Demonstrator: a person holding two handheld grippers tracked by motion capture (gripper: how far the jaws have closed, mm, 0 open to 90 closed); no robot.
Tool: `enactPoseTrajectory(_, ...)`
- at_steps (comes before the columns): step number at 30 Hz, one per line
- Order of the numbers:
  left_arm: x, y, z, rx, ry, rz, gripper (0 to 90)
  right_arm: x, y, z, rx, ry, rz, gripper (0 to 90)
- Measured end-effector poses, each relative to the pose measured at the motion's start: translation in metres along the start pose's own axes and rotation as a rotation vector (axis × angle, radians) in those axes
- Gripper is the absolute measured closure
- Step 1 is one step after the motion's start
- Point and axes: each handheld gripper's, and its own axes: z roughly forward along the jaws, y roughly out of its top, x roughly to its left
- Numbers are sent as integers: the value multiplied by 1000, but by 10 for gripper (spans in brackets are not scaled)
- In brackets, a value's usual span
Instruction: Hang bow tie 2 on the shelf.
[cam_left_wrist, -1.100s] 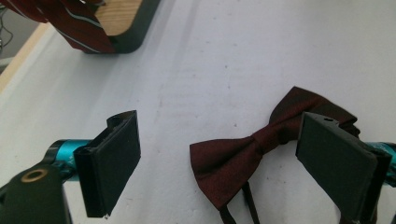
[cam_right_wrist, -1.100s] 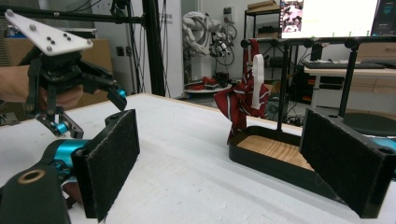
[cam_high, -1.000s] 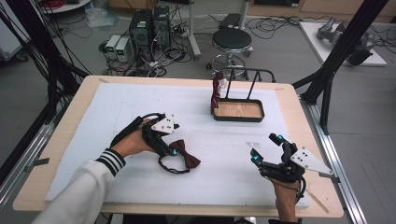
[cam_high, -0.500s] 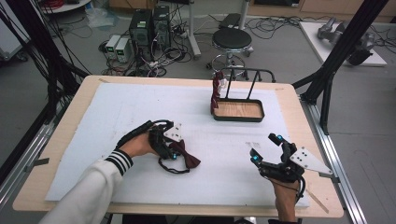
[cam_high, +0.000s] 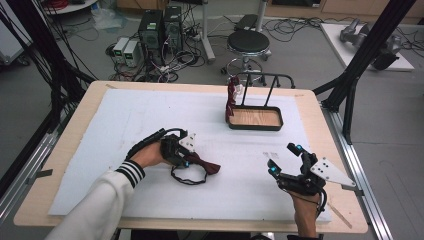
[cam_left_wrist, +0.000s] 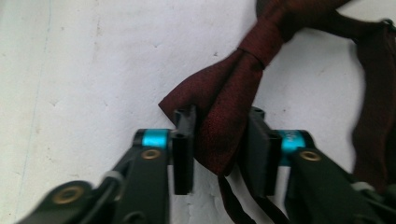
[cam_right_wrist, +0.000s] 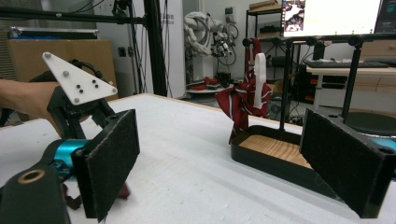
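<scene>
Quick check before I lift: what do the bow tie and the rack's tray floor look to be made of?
Bow tie: dark red woven fabric, slight sheen, fine weave visible; it creases softly between the left gripper's pads. Tray floor: wood-look panel with visible grain, matte, possibly laminate; black rim, metal or plastic.

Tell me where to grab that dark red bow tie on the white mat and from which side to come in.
Grip the bow tie by one flat wing, coming from that wing's outer end with a jaw on each edge. The fabric fans out wide and thin there, while the knot is bunched. The left gripper already straddles that wing, its jaws just closing in on it.
</scene>
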Motion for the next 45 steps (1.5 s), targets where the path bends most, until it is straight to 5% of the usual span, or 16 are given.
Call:
enactPoseTrajectory(11, -1, 2, -6, -35, 6, -35, 784, 0, -1, 1, 3, 1, 2, 112)
enactPoseTrajectory(29, -3, 9, -24, -259, -16, -130, 784, 2, 1, 7, 33, 24, -26, 112)
enactPoseTrajectory(37, -1, 12, -30, -334, -84, -221, 791, 7, 8, 16, 58, 78, -58, 112)
enactPoseTrajectory(45, -1, 18, -32, -350, -97, -234, 791, 14, 22, 33, 110, 172, -109, 112)
